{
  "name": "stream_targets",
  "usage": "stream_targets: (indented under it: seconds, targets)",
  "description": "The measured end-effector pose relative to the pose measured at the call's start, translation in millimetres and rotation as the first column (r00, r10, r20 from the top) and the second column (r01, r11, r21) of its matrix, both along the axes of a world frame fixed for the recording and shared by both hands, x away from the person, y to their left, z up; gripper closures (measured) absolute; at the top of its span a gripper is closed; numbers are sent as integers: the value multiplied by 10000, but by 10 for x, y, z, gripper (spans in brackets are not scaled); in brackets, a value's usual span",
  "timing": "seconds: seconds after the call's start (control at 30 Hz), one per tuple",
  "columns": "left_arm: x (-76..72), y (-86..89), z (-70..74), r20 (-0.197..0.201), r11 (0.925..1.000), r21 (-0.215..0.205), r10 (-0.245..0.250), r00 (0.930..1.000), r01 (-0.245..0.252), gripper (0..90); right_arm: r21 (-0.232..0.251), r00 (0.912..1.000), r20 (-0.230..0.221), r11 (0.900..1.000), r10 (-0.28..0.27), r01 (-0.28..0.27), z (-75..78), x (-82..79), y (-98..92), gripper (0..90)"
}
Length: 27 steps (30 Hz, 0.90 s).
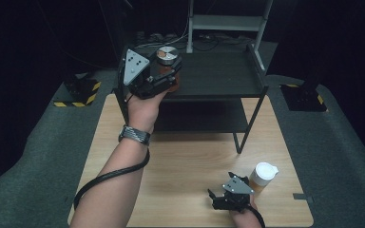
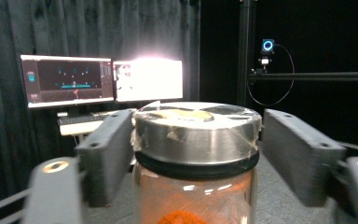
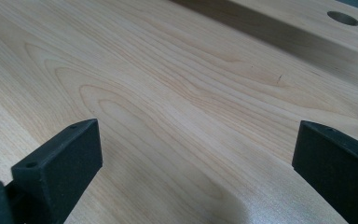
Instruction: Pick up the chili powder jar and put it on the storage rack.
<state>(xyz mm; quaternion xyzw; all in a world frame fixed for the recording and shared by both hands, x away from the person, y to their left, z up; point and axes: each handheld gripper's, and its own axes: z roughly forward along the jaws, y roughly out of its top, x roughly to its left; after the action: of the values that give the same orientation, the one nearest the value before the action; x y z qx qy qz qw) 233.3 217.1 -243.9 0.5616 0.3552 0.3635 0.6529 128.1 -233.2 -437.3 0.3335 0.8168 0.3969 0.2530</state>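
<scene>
A glass jar (image 1: pixel 168 59) with a metal lid and orange powder inside stands on the top level of a black rack (image 1: pixel 218 78). My left gripper (image 1: pixel 165 77) is raised to it, one jaw on each side of the lid. In the left gripper view the jar (image 2: pixel 196 140) sits between the jaws of my left gripper (image 2: pixel 196 154), with a thin gap on the right, so it is open around the jar. Low over the wooden table (image 1: pixel 185 156) near its front edge, my right gripper (image 1: pixel 215 199) stands open with nothing between its jaws (image 3: pixel 196 158).
A bottle with a white cap (image 1: pixel 263 175) stands just right of the right gripper. The rack has a lower level and thin legs (image 1: pixel 240 137) resting on the table. Lit monitors (image 2: pixel 102 79) glow beyond the jar. Dark floor surrounds the table.
</scene>
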Motion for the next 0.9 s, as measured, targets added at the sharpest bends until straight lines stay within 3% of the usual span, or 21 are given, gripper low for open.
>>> stream_targets:
  seconds: [0.2,0.63,0.77,0.9]
  targets:
    - [-98,39,19,-80,9999,-115,113,9999,-114,3,52,10000,48,10000,-2,1,-7,-5,-10,9]
    - [-335,225,8,-212,9999,88,-98,9997,100,4,-16,9999,130,10000,-31,31,-12,-19,5,9]
    - [-435,239,-18,-76,9992,357,158,9998,-156,4,-2,9999,127,10000,-54,54,-12,-21,4,9]
    - [-538,304,-72,-86,9992,372,166,9998,-163,4,-83,9999,153,10000,-28,30,-11,-26,18,9]
